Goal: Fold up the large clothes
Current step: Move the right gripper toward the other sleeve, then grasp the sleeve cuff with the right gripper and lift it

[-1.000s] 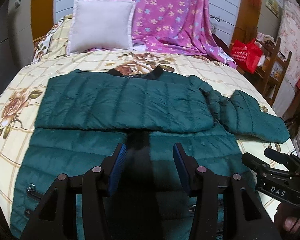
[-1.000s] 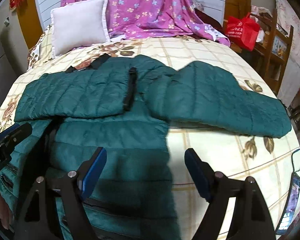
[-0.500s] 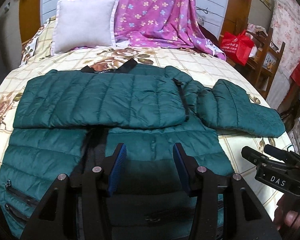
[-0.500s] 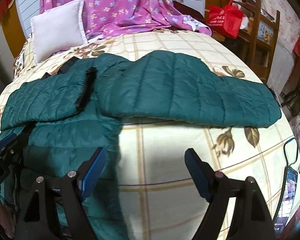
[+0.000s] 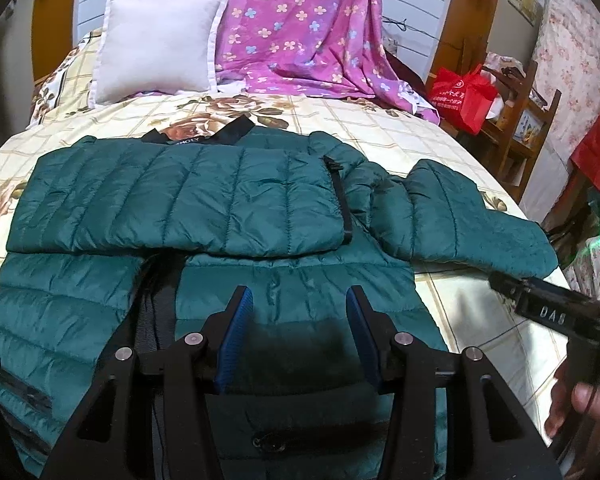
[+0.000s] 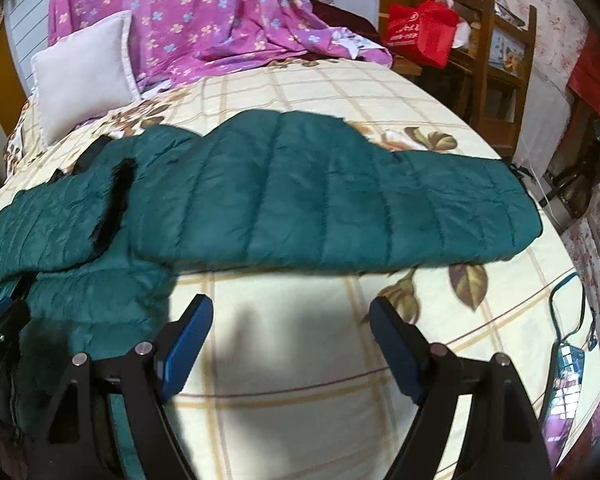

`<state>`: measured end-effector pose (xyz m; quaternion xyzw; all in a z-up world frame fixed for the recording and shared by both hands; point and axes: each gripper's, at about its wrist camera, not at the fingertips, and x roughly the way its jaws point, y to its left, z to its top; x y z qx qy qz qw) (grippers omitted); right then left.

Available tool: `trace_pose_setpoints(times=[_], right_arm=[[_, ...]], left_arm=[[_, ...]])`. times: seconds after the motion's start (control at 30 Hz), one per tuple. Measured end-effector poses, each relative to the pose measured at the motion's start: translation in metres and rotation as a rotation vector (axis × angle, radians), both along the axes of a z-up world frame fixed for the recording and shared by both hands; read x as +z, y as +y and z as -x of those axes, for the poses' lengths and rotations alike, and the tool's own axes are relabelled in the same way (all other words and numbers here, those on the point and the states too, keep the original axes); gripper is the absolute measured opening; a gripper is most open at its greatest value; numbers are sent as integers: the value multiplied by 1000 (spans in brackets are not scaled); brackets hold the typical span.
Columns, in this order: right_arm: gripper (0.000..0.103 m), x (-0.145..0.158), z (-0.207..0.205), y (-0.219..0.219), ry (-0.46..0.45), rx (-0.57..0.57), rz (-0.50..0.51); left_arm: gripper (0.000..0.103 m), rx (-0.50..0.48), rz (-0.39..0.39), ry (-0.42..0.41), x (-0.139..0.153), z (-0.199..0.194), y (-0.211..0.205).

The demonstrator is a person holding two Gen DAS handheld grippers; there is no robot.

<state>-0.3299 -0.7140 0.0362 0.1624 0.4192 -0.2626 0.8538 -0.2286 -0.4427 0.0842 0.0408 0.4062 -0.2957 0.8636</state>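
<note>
The jacket (image 5: 204,216) lies spread across the bed (image 5: 380,128), collar toward the pillow (image 5: 156,44), which leans at the bed's head just left of a draped blanket (image 5: 300,28). One sleeve (image 5: 172,204) is folded across the chest, while the other sleeve (image 6: 340,200) stretches out over the bedsheet toward the right edge — a shelf (image 6: 500,52) with a bag (image 6: 420,32) on it stands beyond that side. The left gripper (image 5: 296,320) hovers over the jacket's lower half, and the right gripper (image 6: 290,328) sits over bare sheet in front of the outstretched sleeve (a phone (image 6: 564,384) lies near the right edge).
</note>
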Motion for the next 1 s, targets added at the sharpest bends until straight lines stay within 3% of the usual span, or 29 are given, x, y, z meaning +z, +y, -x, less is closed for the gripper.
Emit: trace_pose_setpoints(times=[0.67,1.0], right_arm=[[83,-11,17,-143,28,-273,79],[83,-21,39,-201,-17,-396,40]], left_arm=[[26,44,12,39,-10,-13,14],[26,69,-15,32,-10,-36,8]])
